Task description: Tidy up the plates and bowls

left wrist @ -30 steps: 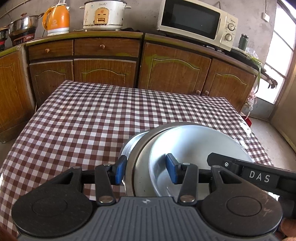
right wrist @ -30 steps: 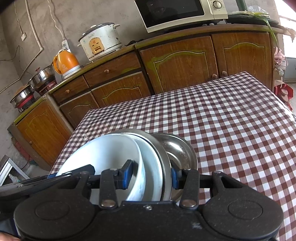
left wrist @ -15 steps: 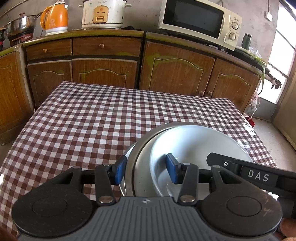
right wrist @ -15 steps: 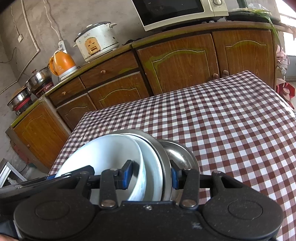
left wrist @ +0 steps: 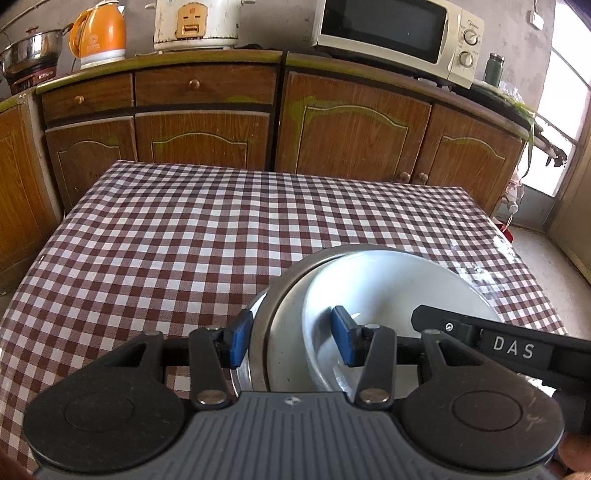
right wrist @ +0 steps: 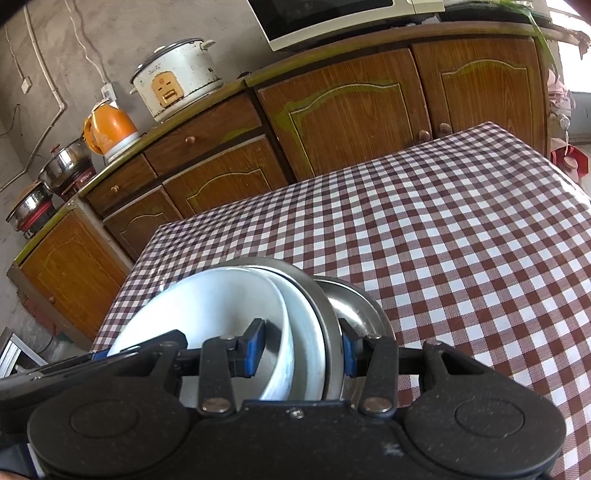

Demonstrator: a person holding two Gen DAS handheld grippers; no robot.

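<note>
You are holding one stack of dishes with both grippers, over the near part of the checkered tablecloth (left wrist: 229, 229).

Look at your left gripper (left wrist: 289, 341) first. Its two blue pads sit on each side of the stack's left edge. The left pad is on the outside, against the small steel bowl (left wrist: 248, 369) at the bottom. The right pad is inside the white bowl (left wrist: 388, 291). Between the pads you can see the steel plate (left wrist: 284, 310) and the white rim. The jaws are partly closed and they pinch the stack's edge.

Now look at your right gripper (right wrist: 300, 349). Its left pad is inside the white bowl (right wrist: 207, 306). Its right pad is on the outside, against the steel bowl (right wrist: 351, 306) under the stack. The white bowl's wall and the steel plate (right wrist: 317, 299) are between the pads. These jaws are also partly closed and pinch the stack's right edge.

From the left camera, the black arm of the right gripper (left wrist: 509, 349) reaches in over the white bowl from the right.

The stack leans a little, and you cannot tell if its bottom touches the cloth.

Far behind the table are brown cabinets (left wrist: 351, 129). On top of them are an orange kettle (left wrist: 98, 33), a white rice cooker (left wrist: 195, 22) and a microwave (left wrist: 395, 35).
</note>
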